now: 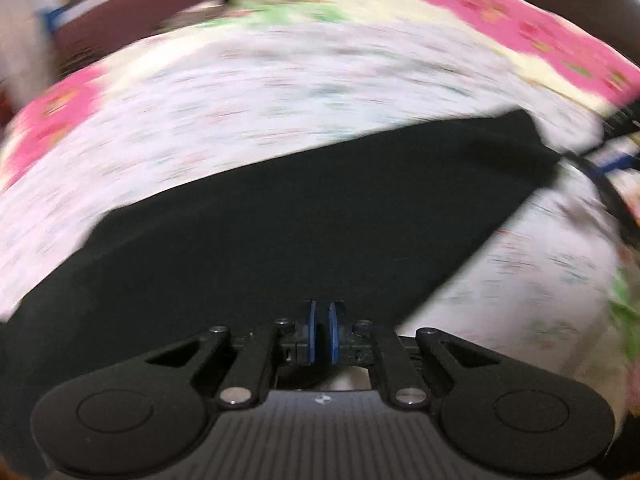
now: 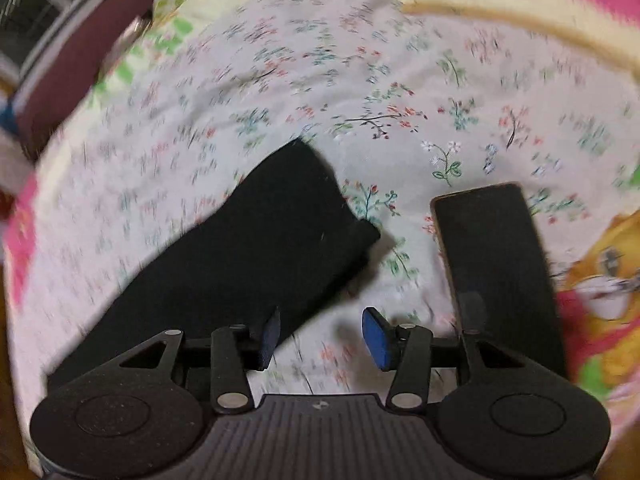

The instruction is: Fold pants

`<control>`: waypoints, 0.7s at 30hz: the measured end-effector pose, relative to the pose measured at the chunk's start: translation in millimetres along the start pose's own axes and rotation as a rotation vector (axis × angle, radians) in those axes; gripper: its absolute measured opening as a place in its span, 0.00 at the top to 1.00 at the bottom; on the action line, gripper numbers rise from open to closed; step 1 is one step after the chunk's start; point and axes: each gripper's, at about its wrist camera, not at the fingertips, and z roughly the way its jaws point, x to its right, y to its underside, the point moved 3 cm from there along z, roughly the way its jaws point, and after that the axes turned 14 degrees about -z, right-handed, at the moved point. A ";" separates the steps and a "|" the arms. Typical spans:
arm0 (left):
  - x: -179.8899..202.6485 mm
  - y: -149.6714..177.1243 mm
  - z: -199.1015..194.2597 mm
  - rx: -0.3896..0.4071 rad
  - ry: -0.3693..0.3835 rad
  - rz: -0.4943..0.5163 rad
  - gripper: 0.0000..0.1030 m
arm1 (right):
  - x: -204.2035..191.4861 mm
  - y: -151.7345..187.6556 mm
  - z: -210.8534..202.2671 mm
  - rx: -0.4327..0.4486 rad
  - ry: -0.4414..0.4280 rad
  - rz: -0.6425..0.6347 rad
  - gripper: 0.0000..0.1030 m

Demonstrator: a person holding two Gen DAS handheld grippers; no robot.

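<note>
The black pants (image 1: 320, 216) lie on a floral bedsheet (image 1: 240, 104). In the left wrist view they fill the middle and stretch to the right. My left gripper (image 1: 323, 330) has its blue pads nearly together at the pants' near edge; any cloth between them is hard to see. In the right wrist view the pants (image 2: 256, 248) run from lower left to their end at the centre. My right gripper (image 2: 324, 336) is open; its left pad (image 2: 270, 340) touches the pants' edge and its right pad (image 2: 378, 338) is over the sheet.
A black phone (image 2: 492, 264) lies on the sheet just right of my right gripper. A pink and yellow blanket (image 1: 520, 32) borders the sheet at the back. A cartoon-print cloth (image 2: 600, 280) is at the far right. A dark red bed frame (image 2: 80, 64) runs along the left.
</note>
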 end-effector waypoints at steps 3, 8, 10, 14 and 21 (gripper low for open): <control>-60.1 9.0 -17.8 0.035 -0.129 -0.119 0.78 | -61.7 5.3 -8.8 0.025 -0.030 -0.290 0.63; -176.4 32.3 -58.7 0.115 -0.367 -0.341 0.78 | -188.5 13.3 12.3 0.005 -0.292 -0.438 0.63; -216.9 38.7 -67.0 0.134 -0.433 -0.393 0.75 | -234.4 21.4 18.4 -0.004 -0.369 -0.465 0.63; -287.1 49.3 -67.8 0.127 -0.466 -0.548 0.73 | -321.4 45.7 28.3 -0.037 -0.432 -0.566 0.63; -307.8 49.6 -46.8 0.112 -0.404 -0.668 0.62 | -416.4 69.8 33.8 -0.087 -0.529 -0.715 0.64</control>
